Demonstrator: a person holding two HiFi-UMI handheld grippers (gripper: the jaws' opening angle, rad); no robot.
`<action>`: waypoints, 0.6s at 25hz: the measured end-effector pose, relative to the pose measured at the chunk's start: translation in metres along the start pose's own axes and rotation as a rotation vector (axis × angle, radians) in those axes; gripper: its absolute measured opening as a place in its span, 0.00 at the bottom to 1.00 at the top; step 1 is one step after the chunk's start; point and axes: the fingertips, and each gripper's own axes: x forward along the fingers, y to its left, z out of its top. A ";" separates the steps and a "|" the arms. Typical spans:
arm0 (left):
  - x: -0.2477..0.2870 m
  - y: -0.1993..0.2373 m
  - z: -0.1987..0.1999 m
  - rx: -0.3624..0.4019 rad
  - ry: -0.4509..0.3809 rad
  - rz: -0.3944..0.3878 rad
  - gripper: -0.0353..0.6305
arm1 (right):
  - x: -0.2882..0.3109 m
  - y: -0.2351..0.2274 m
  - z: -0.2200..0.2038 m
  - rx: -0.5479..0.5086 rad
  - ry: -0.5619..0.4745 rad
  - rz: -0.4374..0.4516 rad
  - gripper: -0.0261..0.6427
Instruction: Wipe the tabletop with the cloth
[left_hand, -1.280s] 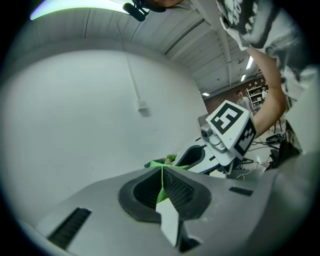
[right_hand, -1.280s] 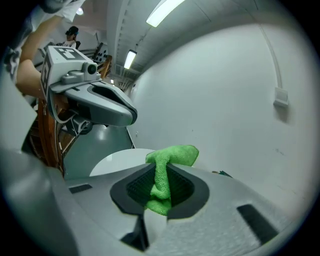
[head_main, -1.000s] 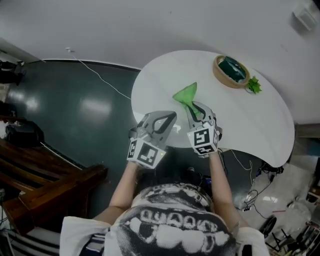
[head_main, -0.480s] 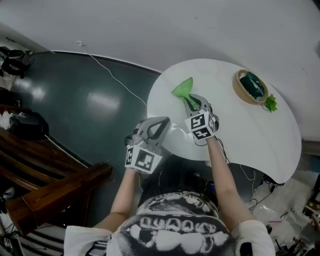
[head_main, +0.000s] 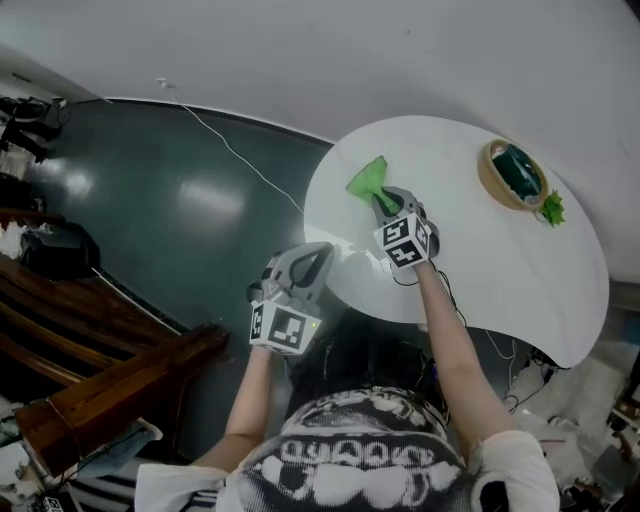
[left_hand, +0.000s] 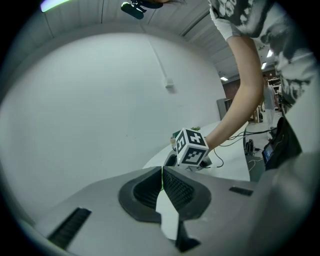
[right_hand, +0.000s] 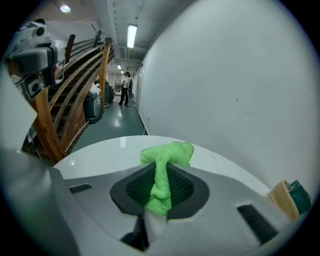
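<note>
A green cloth (head_main: 366, 182) (right_hand: 166, 154) rests on the far left part of the round white tabletop (head_main: 470, 250), and my right gripper (head_main: 385, 203) (right_hand: 159, 191) is shut on its near end. The cloth's free end fans out on the table ahead of the jaws. My left gripper (head_main: 308, 262) (left_hand: 162, 176) hangs off the table's left edge over the floor, its jaws closed with nothing between them. The right gripper's marker cube (left_hand: 190, 147) shows in the left gripper view.
A round wooden basket (head_main: 512, 172) with a dark green thing in it sits at the table's far right, a small green plant (head_main: 551, 209) beside it. A white wall lies beyond the table. Dark floor, a white cable (head_main: 235, 150) and wooden stairs (head_main: 90, 360) are to the left.
The right gripper has drawn the cloth leftward across the table toward its far left edge. The left gripper has dropped back off the table's edge.
</note>
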 end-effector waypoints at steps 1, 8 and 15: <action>0.002 -0.001 0.001 0.003 -0.004 -0.005 0.06 | -0.002 -0.003 -0.003 0.008 0.005 -0.009 0.12; 0.024 -0.027 0.033 0.033 -0.065 -0.075 0.06 | -0.036 -0.031 -0.041 0.046 0.051 -0.071 0.12; 0.061 -0.082 0.074 0.077 -0.106 -0.166 0.06 | -0.080 -0.067 -0.097 0.091 0.075 -0.118 0.12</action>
